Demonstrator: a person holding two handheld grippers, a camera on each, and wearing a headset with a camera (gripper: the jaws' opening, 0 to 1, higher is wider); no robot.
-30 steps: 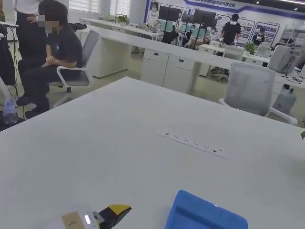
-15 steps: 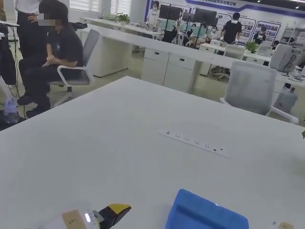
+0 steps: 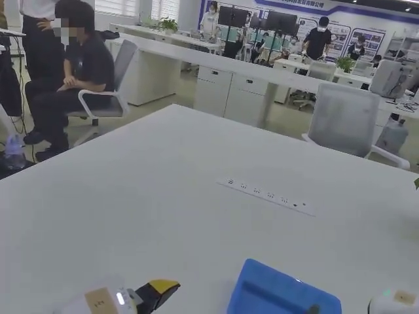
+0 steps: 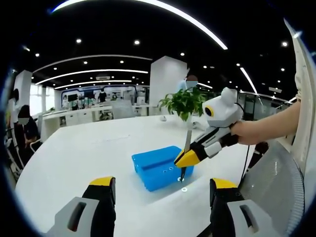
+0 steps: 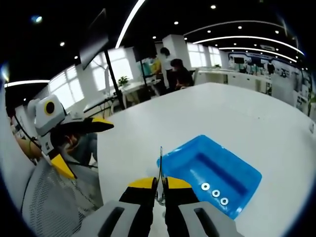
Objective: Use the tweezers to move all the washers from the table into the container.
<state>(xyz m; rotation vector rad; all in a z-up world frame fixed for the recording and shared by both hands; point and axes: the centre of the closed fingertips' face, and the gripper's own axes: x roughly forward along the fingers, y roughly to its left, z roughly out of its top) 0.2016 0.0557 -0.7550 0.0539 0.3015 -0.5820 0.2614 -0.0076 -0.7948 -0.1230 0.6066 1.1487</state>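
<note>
Right hand-held gripper (image 5: 159,183) is clamped on the tweezers (image 5: 160,163), tips near what looks like a washer (image 4: 183,189) on the table (image 4: 98,148) beside the blue container (image 5: 192,153) (three washers (image 5: 213,193) inside). Left hand-held gripper (image 4: 163,181) gapes wide.

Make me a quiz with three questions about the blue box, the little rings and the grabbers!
1. In the right gripper view, where do the three washers lie?
A. inside the container
B. on a chair
C. on the floor

2. What colour is the container?
A. red
B. blue
C. green

3. How do the jaws of the left gripper stand?
A. wide apart
B. shut on a pen
C. shut on a cup

Answers:
1 A: the three rings sit on the container's floor.
2 B: its walls are bright blue.
3 A: nothing is between its jaws; the right gripper holds the tweezers.
</note>
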